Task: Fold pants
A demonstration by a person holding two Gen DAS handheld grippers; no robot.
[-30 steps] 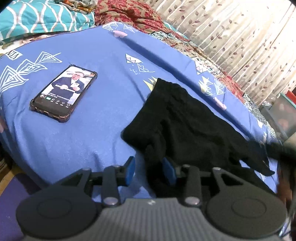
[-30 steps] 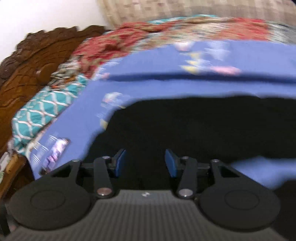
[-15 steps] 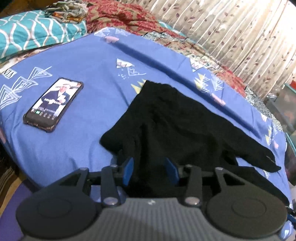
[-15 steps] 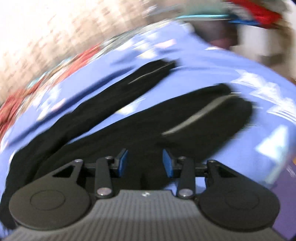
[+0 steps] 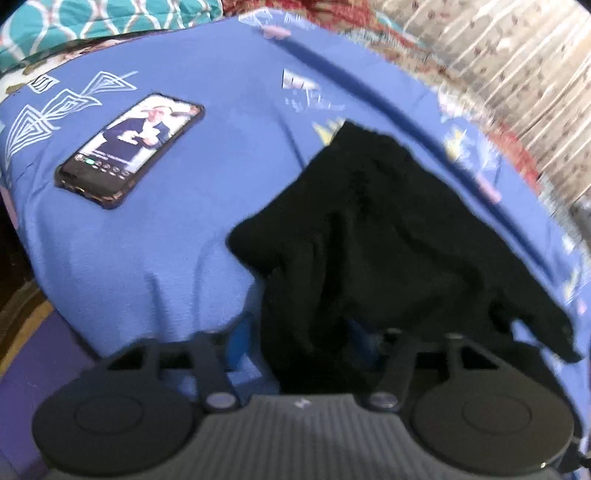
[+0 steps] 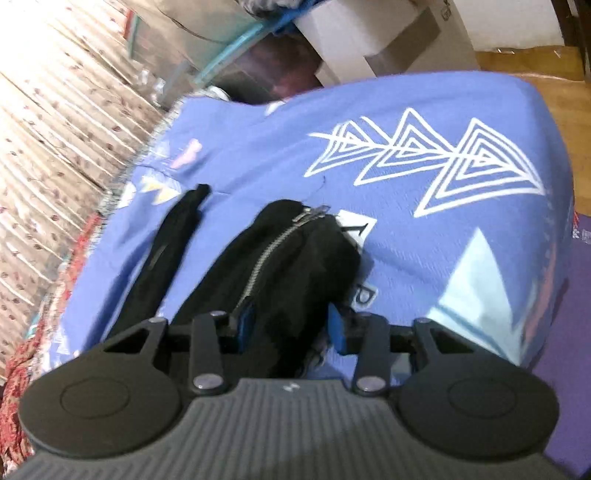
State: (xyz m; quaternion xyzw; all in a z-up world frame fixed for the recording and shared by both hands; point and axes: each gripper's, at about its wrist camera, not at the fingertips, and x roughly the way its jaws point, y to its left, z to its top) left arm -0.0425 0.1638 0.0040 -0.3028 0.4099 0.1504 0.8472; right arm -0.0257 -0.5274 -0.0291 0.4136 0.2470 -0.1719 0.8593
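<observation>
Both grippers' fingers stand apart around black cloth: the left gripper (image 5: 299,338) straddles the pants (image 5: 376,240) waist, the right gripper (image 6: 290,326) a zippered leg end. A phone (image 5: 129,147) lies on the blue bedsheet (image 5: 229,122) nearby.

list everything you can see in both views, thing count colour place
pants: 1, black, spread on the bedsheet, near edge lying between the left claw's pads, one leg between the right claw's pads
zipper: 1, silver, along the nearer pant leg
phone: 1, dark case, screen lit, on the bedsheet left of the pants, apart from them
bedsheet: 1, blue with white triangle prints, covering the bed
pillow: 1, teal with white pattern, at the head of the bed
curtain: 1, beige with leaf print, beyond the bed
left claw: 1, black with blue pads, open
right claw: 1, black with blue pads, open
</observation>
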